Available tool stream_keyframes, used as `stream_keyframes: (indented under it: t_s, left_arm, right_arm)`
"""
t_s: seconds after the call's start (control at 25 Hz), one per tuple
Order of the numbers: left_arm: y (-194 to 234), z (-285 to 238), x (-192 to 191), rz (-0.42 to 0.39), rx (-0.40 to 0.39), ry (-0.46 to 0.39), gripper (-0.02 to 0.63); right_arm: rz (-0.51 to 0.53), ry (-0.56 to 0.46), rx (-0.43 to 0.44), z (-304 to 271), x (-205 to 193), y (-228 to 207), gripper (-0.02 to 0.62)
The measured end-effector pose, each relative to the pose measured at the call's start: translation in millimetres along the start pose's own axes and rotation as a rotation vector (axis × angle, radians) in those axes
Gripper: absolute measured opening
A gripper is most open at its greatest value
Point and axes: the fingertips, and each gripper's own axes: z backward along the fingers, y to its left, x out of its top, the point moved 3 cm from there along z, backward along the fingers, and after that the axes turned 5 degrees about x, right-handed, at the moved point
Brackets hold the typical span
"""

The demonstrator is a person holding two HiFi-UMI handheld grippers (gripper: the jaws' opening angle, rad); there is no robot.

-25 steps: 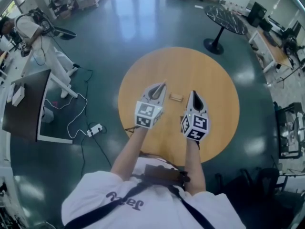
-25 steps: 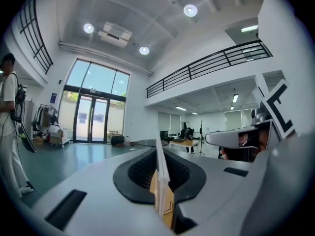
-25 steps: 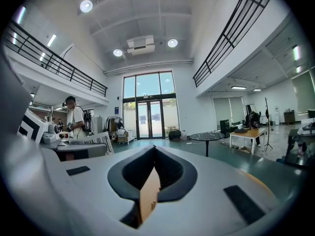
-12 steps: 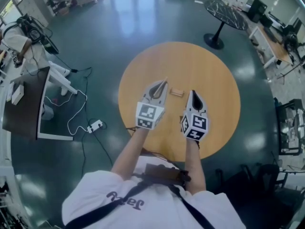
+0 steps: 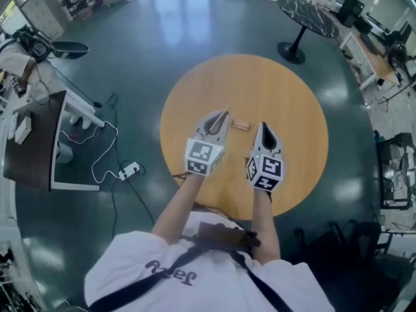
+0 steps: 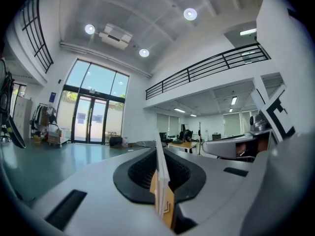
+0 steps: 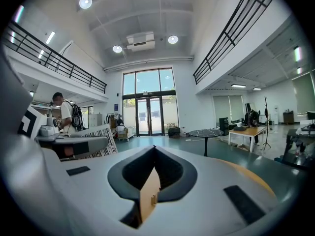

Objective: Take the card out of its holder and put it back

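A small wooden card holder (image 5: 240, 125) lies on the round wooden table (image 5: 279, 96), just beyond and between my two grippers. My left gripper (image 5: 224, 114) hovers to the holder's left, shut on a thin white card (image 6: 160, 178) that stands edge-on between its pads. My right gripper (image 5: 264, 127) is held to the holder's right with its jaws together and nothing in them. Through the slit under its jaws, the right gripper view shows a sliver of tabletop and the holder (image 7: 154, 199).
The person stands at the table's near edge (image 5: 214, 207). A dark desk (image 5: 36, 142) and a power strip with cables (image 5: 130, 172) lie on the floor to the left. A black round table (image 5: 309, 21) stands at the back right, and chairs (image 5: 393, 174) at the right.
Both grippers have kept their pose and grip. The head view has tilted slightly, so the table and holder sit a little higher in the frame.
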Motion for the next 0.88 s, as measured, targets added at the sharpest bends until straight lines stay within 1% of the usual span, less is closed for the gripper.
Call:
stream_keyframes:
  t_s: [0.2, 0.36, 0.52, 0.6, 0.68, 0.88]
  left_arm:
    - [14.5, -3.9, -16.6, 0.028, 0.067, 0.063, 0.027]
    - [31.3, -5.0, -28.9, 0.010, 0.133, 0.096, 0.028]
    - [44.8, -10.9, -38.3, -0.012, 0.162, 0.121, 0.026]
    - [51.4, -15.7, -43.6, -0.039, 0.159, 0.137, 0.028]
    - [60.9, -21.7, -47.4, -0.083, 0.153, 0.154, 0.027]
    - [100.4, -36.0, -46.6, -0.191, 0.136, 0.186, 0.028]
  right_arm:
    - [-0.013, 0.004, 0.001, -5.3, -0.3, -4.7, 0.015]
    - [-0.020, 0.014, 0.003, -11.4, -4.9, -5.2, 0.015]
    - [-0.031, 0.022, -0.007, -17.6, -7.4, -13.9, 0.015]
    - [-0.039, 0.021, -0.012, -21.0, -7.9, -19.4, 0.015]
    - [-0.050, 0.023, -0.017, -24.4, -8.9, -24.1, 0.015]
    - [-0.073, 0.038, -0.024, -32.9, -13.9, -27.0, 0.015]
